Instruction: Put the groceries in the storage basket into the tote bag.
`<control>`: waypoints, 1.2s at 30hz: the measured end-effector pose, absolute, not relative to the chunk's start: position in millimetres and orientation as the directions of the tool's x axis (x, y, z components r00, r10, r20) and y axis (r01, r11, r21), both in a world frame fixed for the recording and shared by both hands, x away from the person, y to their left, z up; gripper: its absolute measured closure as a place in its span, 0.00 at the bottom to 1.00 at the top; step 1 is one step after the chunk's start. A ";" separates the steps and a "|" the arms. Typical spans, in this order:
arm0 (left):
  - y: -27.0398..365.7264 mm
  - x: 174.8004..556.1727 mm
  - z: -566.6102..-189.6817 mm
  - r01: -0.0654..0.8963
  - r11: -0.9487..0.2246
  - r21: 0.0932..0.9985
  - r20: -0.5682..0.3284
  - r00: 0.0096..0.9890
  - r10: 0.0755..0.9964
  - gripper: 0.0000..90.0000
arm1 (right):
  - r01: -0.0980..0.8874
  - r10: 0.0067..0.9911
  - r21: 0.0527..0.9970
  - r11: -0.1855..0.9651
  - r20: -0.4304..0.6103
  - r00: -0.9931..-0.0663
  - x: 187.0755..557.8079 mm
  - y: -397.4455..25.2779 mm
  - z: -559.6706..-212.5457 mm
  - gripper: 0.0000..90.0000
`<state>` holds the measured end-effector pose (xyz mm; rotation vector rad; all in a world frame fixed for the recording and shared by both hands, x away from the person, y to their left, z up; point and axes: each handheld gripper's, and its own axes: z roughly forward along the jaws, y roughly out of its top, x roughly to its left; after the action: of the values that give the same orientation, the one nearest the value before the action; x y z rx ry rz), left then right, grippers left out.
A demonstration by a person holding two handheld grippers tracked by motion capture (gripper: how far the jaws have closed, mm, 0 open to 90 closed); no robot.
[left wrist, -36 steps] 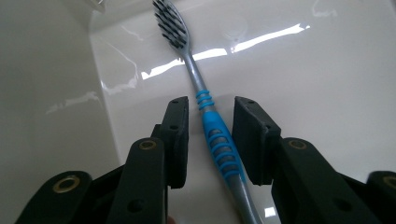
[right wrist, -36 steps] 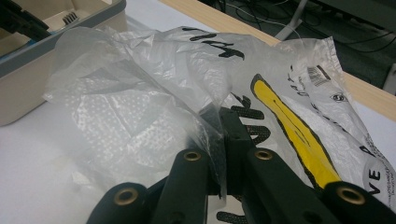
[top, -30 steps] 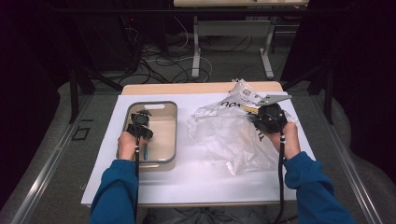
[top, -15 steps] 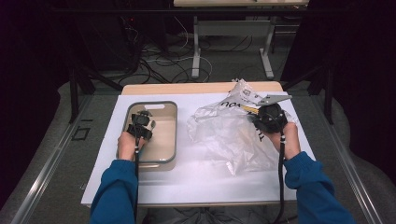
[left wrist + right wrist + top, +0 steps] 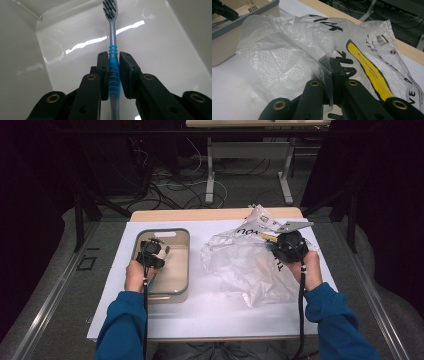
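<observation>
Over the tray [image 5: 182,270], left claw [image 5: 114,72] clamps toothbrush [image 5: 113,50]; right claw [image 5: 331,75] pinches bag [image 5: 294,50].

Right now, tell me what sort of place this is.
Probably a lab or recording workstation: a white-covered table, loose cables on the floor behind it, and dark curtains around.

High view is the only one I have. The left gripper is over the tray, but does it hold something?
Observer: Yes, the left gripper is shut on a toothbrush, at its blue grip.
Operator: Where do the bristles point?
Observer: Away from the gripper, over the tray floor.
Operator: And the right gripper?
Observer: The right gripper is shut on a fold of the plastic bag.
</observation>
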<state>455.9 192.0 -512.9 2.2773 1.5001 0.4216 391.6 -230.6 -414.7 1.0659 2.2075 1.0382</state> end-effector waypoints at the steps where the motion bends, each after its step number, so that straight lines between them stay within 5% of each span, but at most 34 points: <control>1: 192.0 455.9 -512.9 0.808 -0.358 0.468 0.040 0.385 0.922 0.88 | 0.447 0.807 0.795 0.411 -0.089 -0.584 391.6 -230.5 -414.7 1.00; 36: 195.7 433.1 -470.4 0.705 -0.404 0.582 0.055 0.462 0.885 0.88 | 0.439 0.804 0.798 0.414 -0.093 -0.588 390.0 -230.3 -413.3 1.00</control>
<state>433.1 195.7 -470.4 2.2293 1.3248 0.4942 390.0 -230.3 -413.3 1.0551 2.2058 1.0407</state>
